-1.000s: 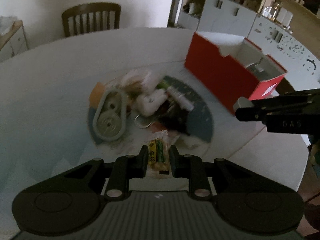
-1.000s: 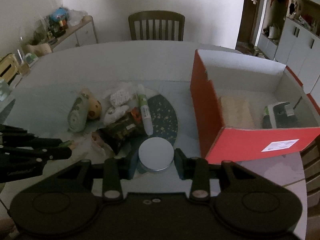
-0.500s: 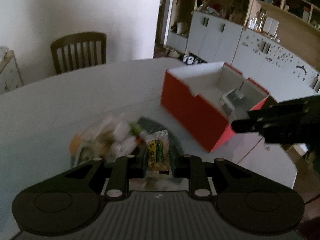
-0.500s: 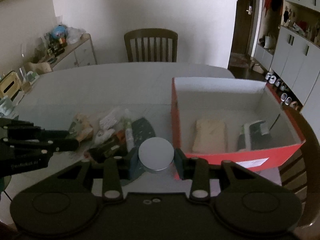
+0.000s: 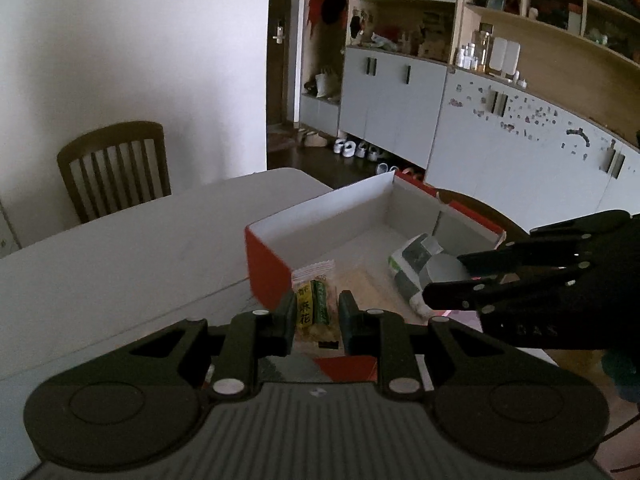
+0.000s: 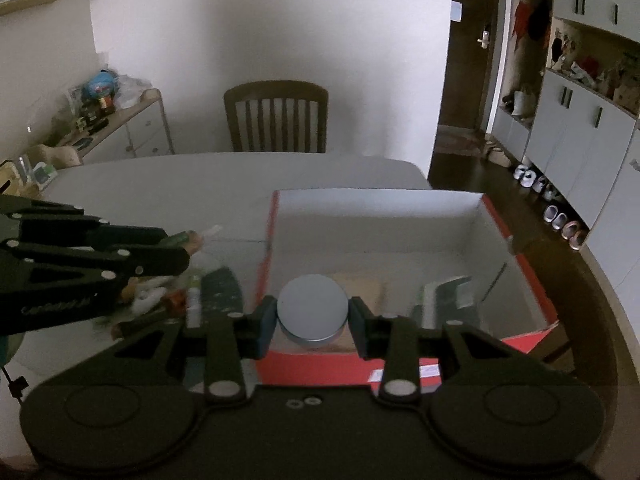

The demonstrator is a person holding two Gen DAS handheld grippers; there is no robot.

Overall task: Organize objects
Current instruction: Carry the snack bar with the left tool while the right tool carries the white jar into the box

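Left wrist view, landmark: the red cardboard box [image 5: 268,268], open-topped and white inside, stood on the pale table [image 5: 120,248].
Left wrist view, left gripper [image 5: 314,316]: its jaws were narrow, pinched on a snack packet [image 5: 312,304] with green and yellow print, hanging over the box's near corner.
Left wrist view, box contents: a white and green pouch [image 5: 412,264] lay on the box floor toward the right wall.
Left wrist view, other tool: the right gripper [image 5: 460,280] reached in over the box from the right with a grey round thing at its tips.

Right wrist view, right gripper [image 6: 313,320]: its jaws stood partly apart, clamped on a round grey tin [image 6: 313,308], held above the box's near wall.
Right wrist view, leftovers: a blurred heap of small items [image 6: 176,296] lay on the table left of the box, partly hidden.

Step in hand: judged as carrying both items to the box for dropping.
Next move: each item likely needed to be well inside the walls, over bare floor clear of the pouch, before the jaws opened.
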